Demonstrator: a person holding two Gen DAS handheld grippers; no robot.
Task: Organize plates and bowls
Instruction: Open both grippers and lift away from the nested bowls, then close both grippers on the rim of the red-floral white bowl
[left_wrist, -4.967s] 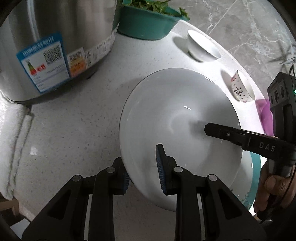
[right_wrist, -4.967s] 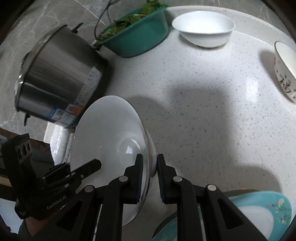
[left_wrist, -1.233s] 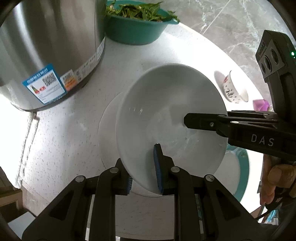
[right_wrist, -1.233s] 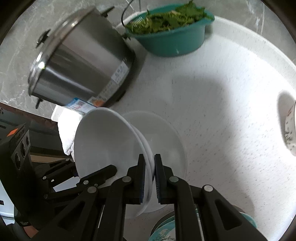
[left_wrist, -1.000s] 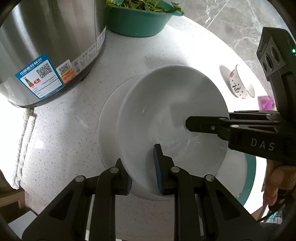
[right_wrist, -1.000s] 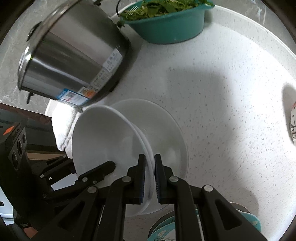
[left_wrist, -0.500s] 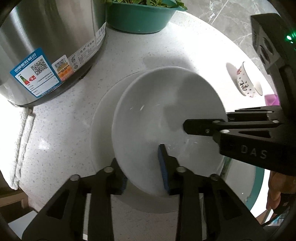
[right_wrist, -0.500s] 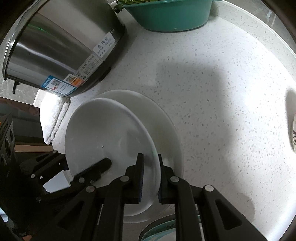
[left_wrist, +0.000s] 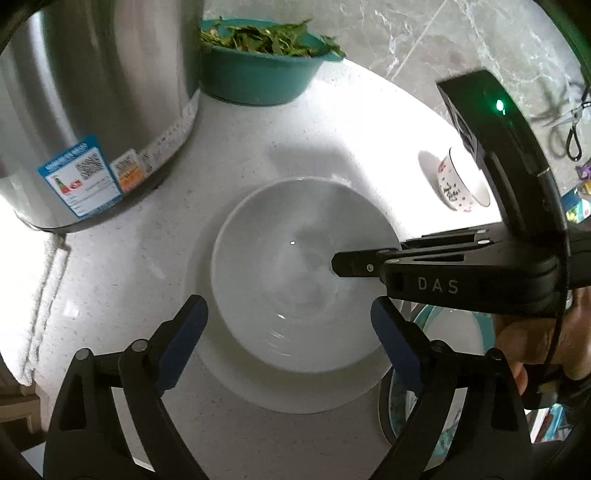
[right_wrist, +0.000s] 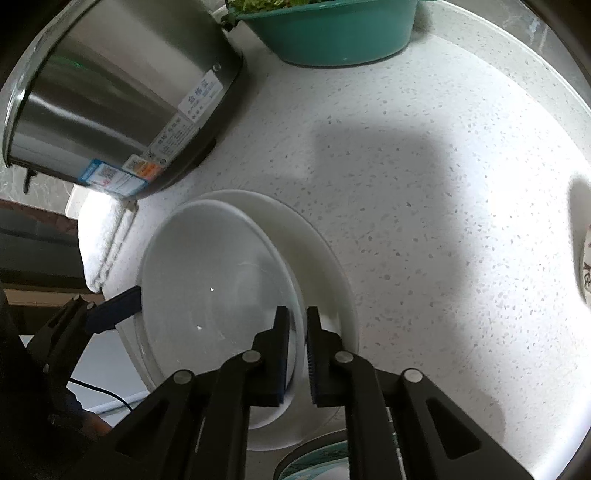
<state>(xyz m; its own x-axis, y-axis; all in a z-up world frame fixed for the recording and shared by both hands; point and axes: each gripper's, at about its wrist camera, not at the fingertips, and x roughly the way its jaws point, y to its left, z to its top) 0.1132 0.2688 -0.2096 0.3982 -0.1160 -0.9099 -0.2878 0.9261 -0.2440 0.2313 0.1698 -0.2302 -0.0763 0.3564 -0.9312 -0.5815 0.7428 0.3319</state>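
Note:
A white bowl (left_wrist: 295, 273) rests inside a wider white plate (left_wrist: 325, 391) on the speckled white counter. My left gripper (left_wrist: 290, 328) is open, its blue-padded fingers spread on either side of the bowl's near rim, holding nothing. My right gripper (right_wrist: 297, 332) is shut on the bowl's rim (right_wrist: 295, 314); in the left wrist view it reaches in from the right (left_wrist: 340, 264). The bowl (right_wrist: 207, 288) and plate (right_wrist: 325, 266) also show in the right wrist view.
A steel cooker pot (left_wrist: 92, 110) stands at the back left beside a teal basin of greens (left_wrist: 262, 70). A small patterned cup (left_wrist: 458, 184) sits at the right. A teal-rimmed plate (left_wrist: 454, 332) lies near the front right. A white towel (right_wrist: 99, 236) hangs at the counter's left edge.
The bowl has been lowered onto the plate. My left gripper has opened and let go of the bowl's rim. My right gripper still grips the rim.

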